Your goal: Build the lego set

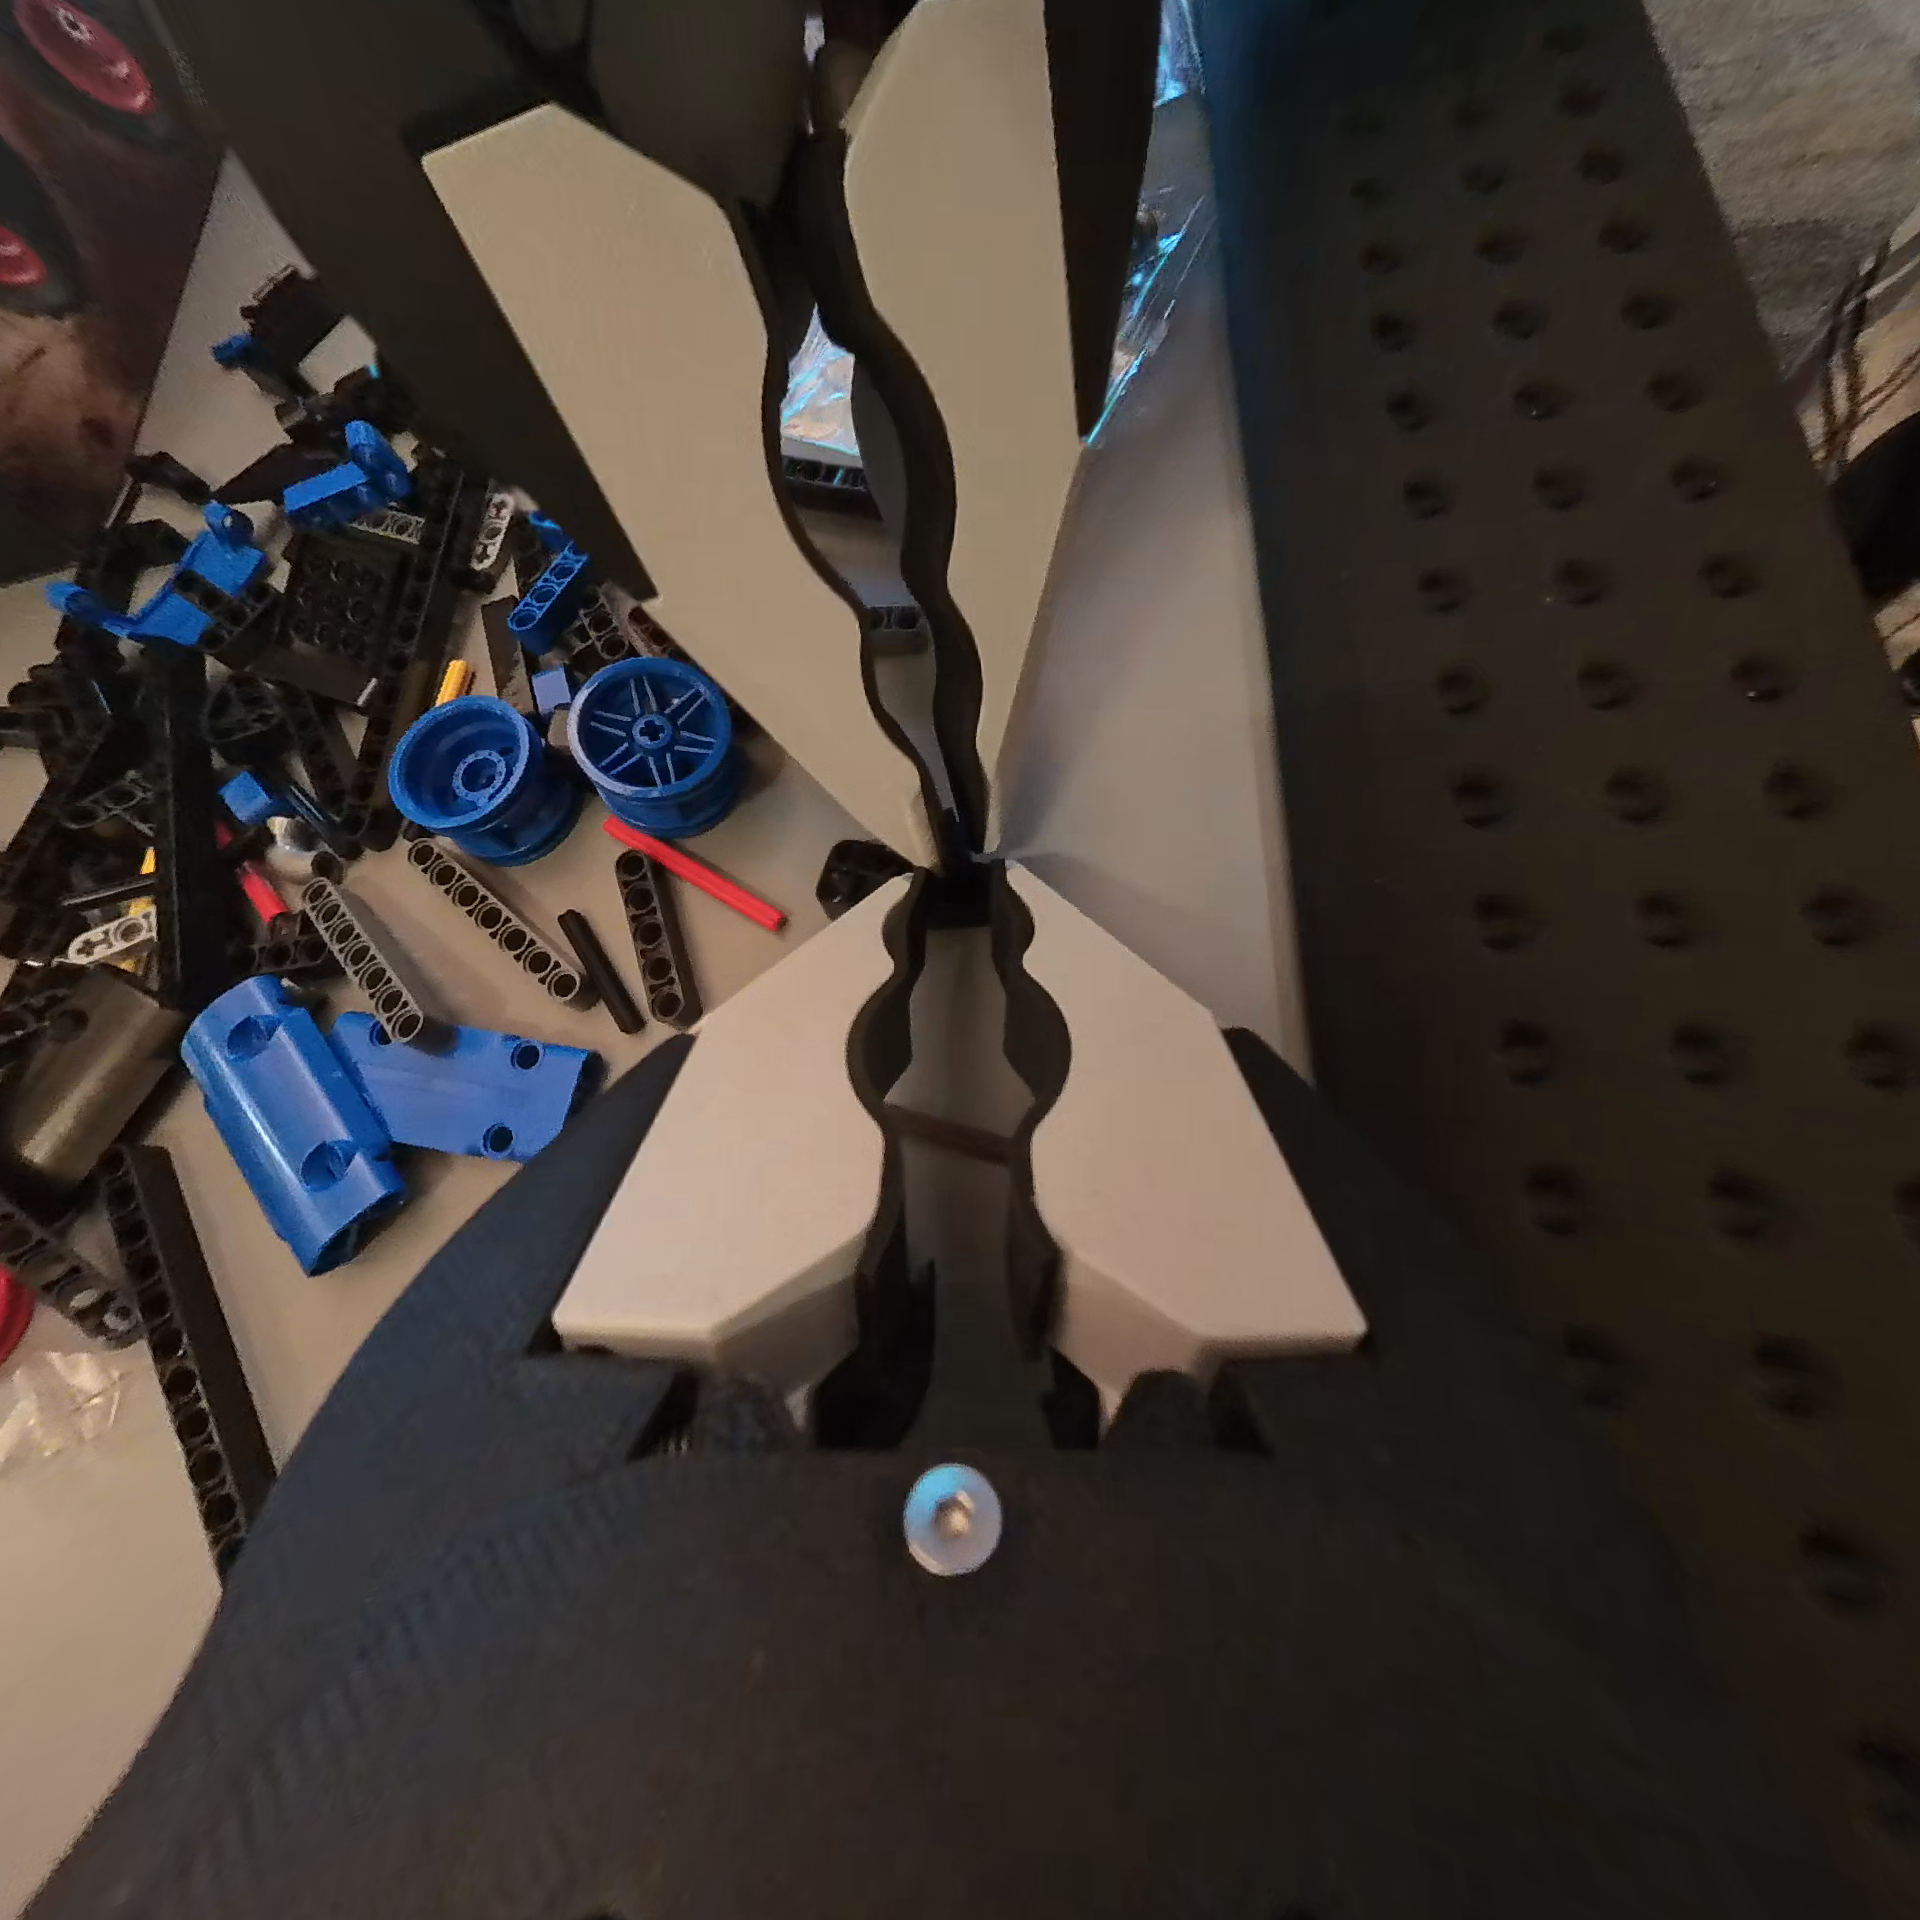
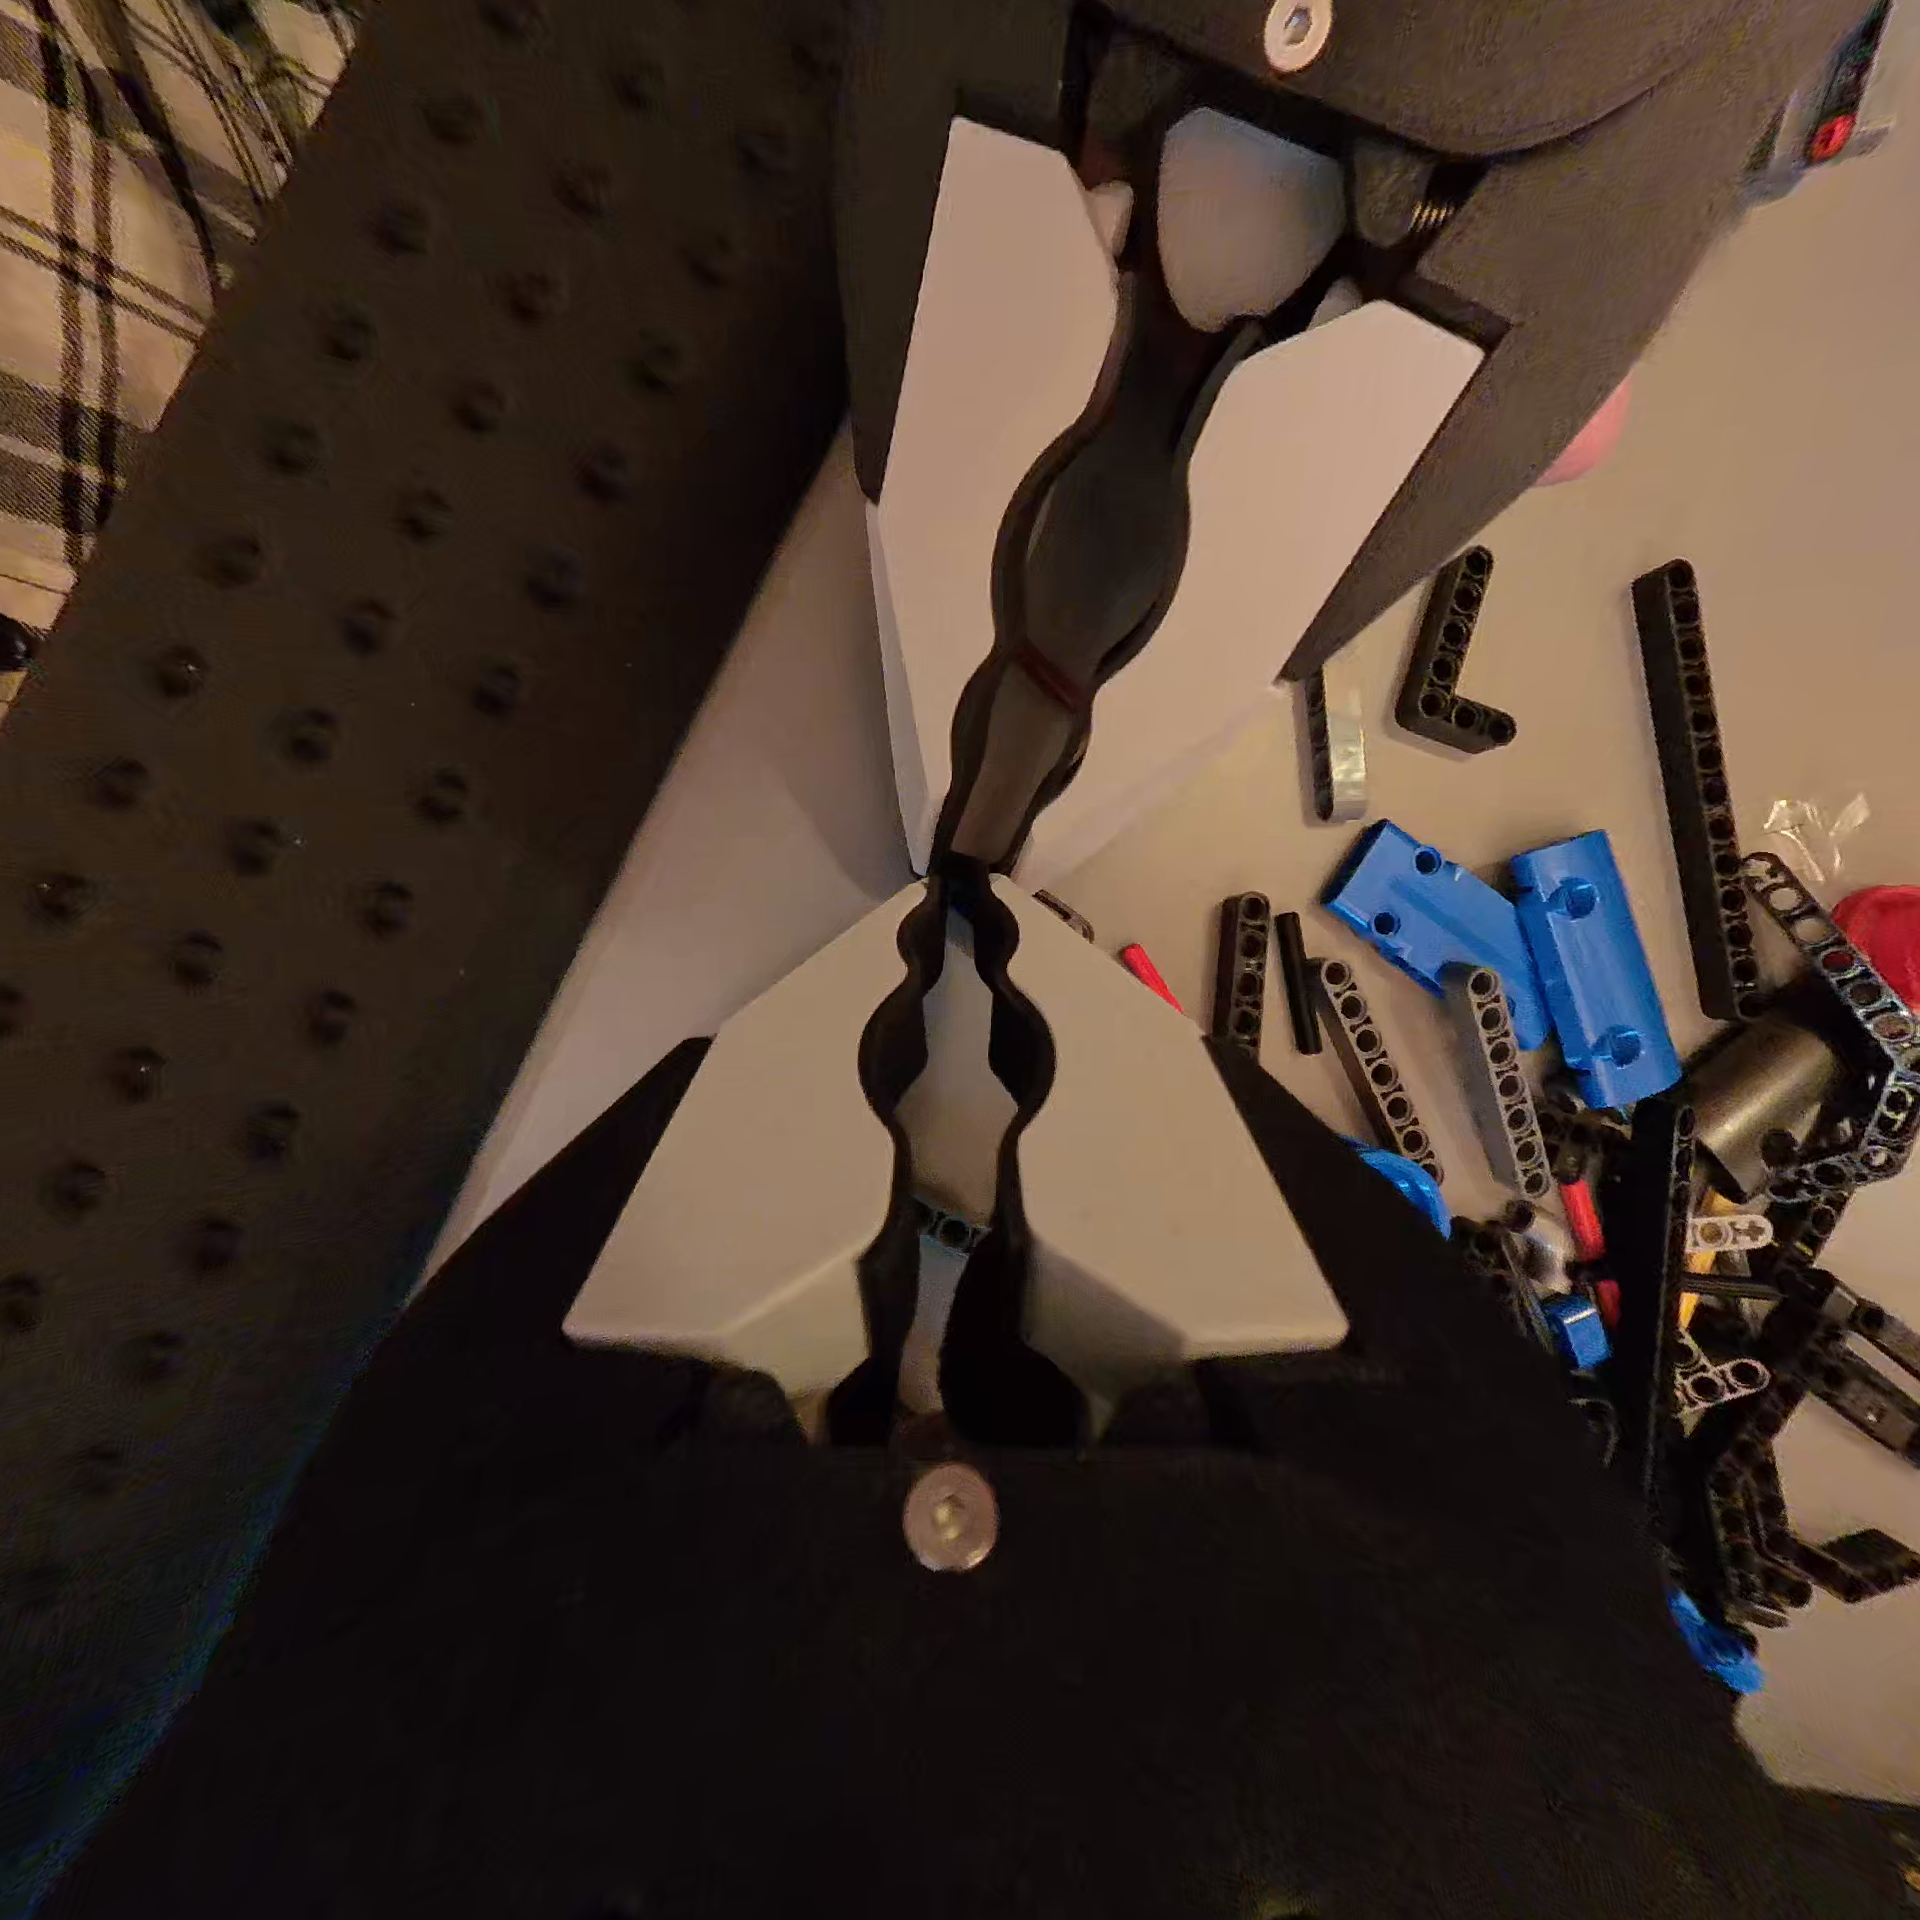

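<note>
In the left wrist view my left gripper (image 1: 961,896) points away from me, its jaws nearly closed on a small black Lego piece (image 1: 961,906) at the tips. My right gripper (image 1: 954,836) comes in from the top, tip to tip with it, and pinches the far side of the same small piece. In the right wrist view my right gripper (image 2: 954,906) is at the bottom and the left gripper (image 2: 971,854) at the top. The small dark piece (image 2: 961,883) sits between the four tips, mostly hidden. Both are held above the table.
Loose parts lie on the grey table (image 1: 94,1621): two blue wheels (image 1: 655,748), blue panels (image 1: 291,1122), a red axle (image 1: 691,873), black beams (image 1: 488,920) and a mixed pile (image 2: 1704,1278). A dark dimpled panel (image 1: 1558,831) stands close on one side. A box (image 1: 83,156) is at the back. My two grippers' fingertips are within a few centimetres of each other. Between my left fingertips and the red axle (image 1: 691,873) there is roughly 5 centimeters.
</note>
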A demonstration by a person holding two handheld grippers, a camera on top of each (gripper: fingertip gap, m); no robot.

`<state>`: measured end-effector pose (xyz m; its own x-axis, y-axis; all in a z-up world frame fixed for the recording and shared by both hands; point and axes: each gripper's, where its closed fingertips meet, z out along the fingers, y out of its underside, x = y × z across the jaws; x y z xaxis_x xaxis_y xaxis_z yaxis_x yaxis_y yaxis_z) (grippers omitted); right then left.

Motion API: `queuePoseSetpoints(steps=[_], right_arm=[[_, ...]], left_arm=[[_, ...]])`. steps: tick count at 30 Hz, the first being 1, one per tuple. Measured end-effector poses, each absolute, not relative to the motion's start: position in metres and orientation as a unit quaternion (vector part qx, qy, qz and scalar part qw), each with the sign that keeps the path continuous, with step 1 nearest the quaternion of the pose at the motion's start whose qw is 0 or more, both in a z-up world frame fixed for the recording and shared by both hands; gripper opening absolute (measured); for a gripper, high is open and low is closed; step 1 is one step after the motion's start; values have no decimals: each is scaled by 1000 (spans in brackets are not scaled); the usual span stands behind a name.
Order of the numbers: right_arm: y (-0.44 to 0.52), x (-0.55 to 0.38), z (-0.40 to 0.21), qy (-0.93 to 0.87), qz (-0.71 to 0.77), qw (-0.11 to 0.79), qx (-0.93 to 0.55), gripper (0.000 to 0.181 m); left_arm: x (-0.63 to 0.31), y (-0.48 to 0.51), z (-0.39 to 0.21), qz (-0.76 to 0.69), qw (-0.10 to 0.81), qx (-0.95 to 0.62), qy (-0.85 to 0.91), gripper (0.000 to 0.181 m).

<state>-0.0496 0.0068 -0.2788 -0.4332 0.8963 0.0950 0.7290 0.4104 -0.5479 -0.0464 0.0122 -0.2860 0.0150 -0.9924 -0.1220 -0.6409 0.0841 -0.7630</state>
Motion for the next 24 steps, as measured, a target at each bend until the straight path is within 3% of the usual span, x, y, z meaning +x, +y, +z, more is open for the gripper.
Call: queuePoseSetpoints(steps=[3,4,8,15,19,24], right_arm=[[5,-49,-277,-812,232,194,-499,3],[5,-48,-279,-813,227,193,-500,3],[4,-43,-281,-810,224,192,-507,3],[0,-46,-270,-797,253,225,-500,3],[-4,-50,-254,-785,283,256,-489,3],[-9,-48,-254,-785,284,266,-482,3]], left_arm=[[-46,10,-284,-272,341,-627,645,10],[-45,10,-282,-274,346,-627,642,33],[-44,5,-287,-276,329,-623,654,37],[-40,13,-293,-245,333,-634,654,64],[-36,12,-293,-248,332,-629,657,44],[-34,6,-293,-265,319,-624,662,43]])
